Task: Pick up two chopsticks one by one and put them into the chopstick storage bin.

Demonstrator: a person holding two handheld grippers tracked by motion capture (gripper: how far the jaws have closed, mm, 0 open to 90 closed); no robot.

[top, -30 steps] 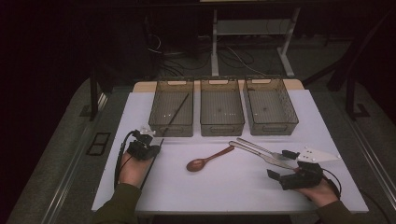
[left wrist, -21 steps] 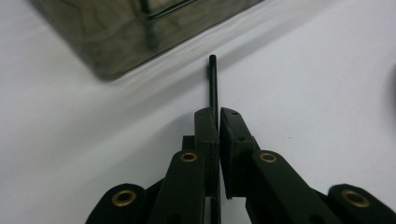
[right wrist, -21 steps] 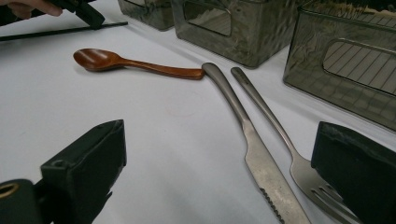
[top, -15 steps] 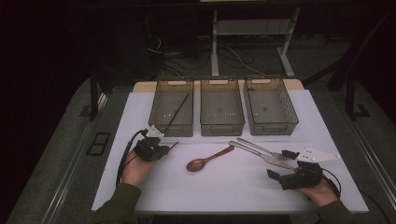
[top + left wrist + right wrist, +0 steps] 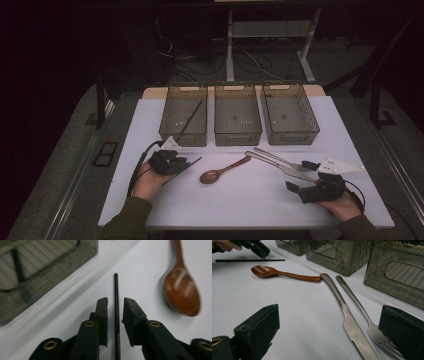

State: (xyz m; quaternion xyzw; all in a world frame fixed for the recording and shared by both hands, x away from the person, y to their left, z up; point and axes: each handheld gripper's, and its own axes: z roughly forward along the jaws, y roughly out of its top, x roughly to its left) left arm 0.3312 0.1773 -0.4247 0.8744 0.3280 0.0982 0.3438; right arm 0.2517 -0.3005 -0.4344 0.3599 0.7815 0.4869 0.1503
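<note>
Chopstick [image 5: 116, 312], black, lies flat on white tabletop [image 5: 250, 200], near the left bin [image 5: 184, 116], between the left gripper [image 5: 115, 302] jaws. Jaws just been opening, pads clear of it on both sides, released. A second chopstick [image 5: 192, 118] leans in that bin. Wooden spoon [image 5: 220, 171] just right. Right gripper [image 5: 300, 176] gaping wide, holding nothing, beside knife [image 5: 347, 315] and fork [image 5: 364, 317] near right.

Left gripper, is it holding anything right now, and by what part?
Nothing is gripped. The black chopstick lies between the left gripper jaws, which have just been opening and stand clear of it on both sides; its far end pokes out past them.
</note>
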